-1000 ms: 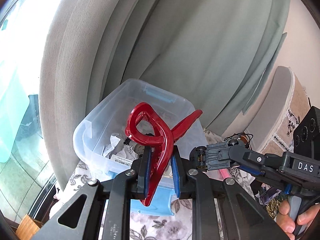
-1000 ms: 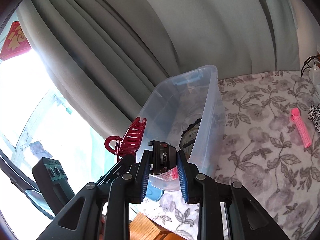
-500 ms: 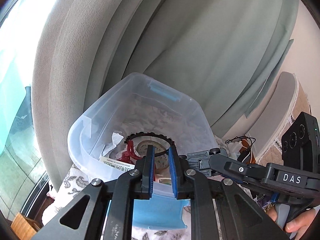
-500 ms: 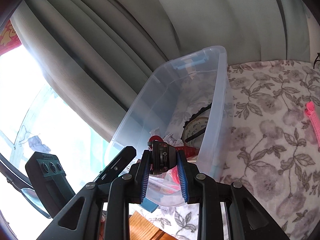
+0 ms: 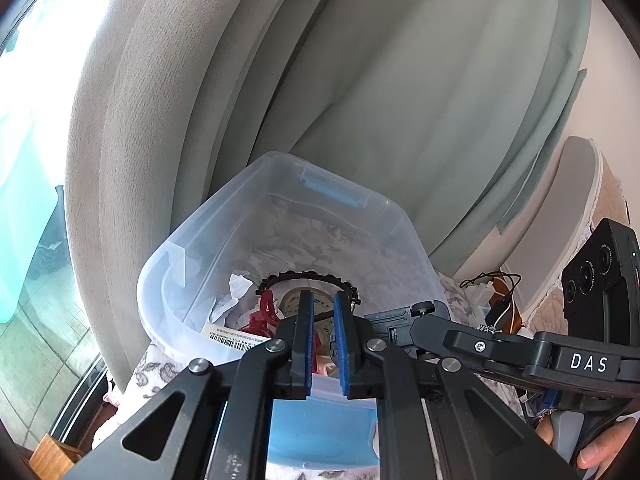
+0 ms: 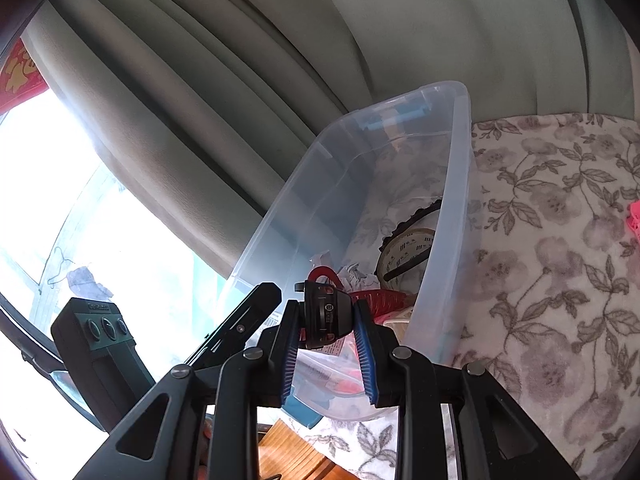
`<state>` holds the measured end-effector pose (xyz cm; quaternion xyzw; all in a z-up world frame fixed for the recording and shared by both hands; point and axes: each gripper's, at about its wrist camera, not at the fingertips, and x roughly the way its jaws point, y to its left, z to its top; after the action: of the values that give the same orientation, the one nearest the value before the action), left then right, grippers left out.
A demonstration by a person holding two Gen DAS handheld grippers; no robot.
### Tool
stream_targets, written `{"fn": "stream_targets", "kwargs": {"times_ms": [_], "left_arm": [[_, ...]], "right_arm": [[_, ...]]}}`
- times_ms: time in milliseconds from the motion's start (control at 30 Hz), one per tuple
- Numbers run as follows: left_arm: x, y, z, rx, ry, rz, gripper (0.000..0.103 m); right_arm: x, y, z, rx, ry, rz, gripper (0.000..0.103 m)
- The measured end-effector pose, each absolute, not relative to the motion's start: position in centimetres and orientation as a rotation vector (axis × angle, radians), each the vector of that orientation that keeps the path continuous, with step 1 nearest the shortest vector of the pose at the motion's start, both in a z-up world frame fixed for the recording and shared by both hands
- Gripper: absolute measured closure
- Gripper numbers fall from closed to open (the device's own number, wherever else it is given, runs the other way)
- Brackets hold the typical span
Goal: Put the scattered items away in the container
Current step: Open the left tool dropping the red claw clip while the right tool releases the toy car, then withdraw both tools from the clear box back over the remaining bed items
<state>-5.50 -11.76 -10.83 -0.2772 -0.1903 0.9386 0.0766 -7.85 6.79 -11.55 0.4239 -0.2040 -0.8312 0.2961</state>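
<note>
A clear plastic bin (image 5: 224, 216) with a blue latch stands on the floral cloth. Inside lie a red claw clip (image 5: 262, 316), a round clock face (image 6: 404, 256) ringed by a black toothed band, and crumpled paper. My left gripper (image 5: 322, 300) hovers over the bin's near rim, shut with nothing in it. My right gripper (image 6: 325, 308) is shut on a small black round object (image 6: 324, 318), just above the bin's near corner. The red claw clip (image 6: 376, 300) lies right behind it. In the left wrist view the right gripper (image 5: 400, 320) reaches in from the right.
A pink hair roller (image 6: 634, 220) lies on the floral cloth (image 6: 540, 240) at the far right. A blue lid (image 5: 320, 432) sits under the bin. Grey-green curtains hang behind, with a bright window on the left. Cables (image 5: 496, 300) and a cushion are at the right.
The red claw clip has left my left gripper and now lies in the bin; those jaws closed empty. My right gripper sank toward the bin, still holding the black object.
</note>
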Motion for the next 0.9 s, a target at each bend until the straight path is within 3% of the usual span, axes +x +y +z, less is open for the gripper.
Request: {"fn": "stream_targets", "kwargs": {"times_ms": [300,533,900], "left_arm": [[-5.4,-11.6,-10.7,-0.858,-0.581,2.798,0.088],[-5.2,-10.6,-10.2,-0.866,-0.539,2.777,0.061],[-4.5,-9.1,-9.2,-0.922,-0.494,2.784,0.043]], "right_arm": [[-7.2,6.5,-11.1,1.125,-0.504,-2.219,0.066],[-7.2,7.1,-10.9,1.126,-0.522,-2.244,0.062],[-5.4,8.8,-9.6,1.088,-0.530,-2.263,0.061]]}}
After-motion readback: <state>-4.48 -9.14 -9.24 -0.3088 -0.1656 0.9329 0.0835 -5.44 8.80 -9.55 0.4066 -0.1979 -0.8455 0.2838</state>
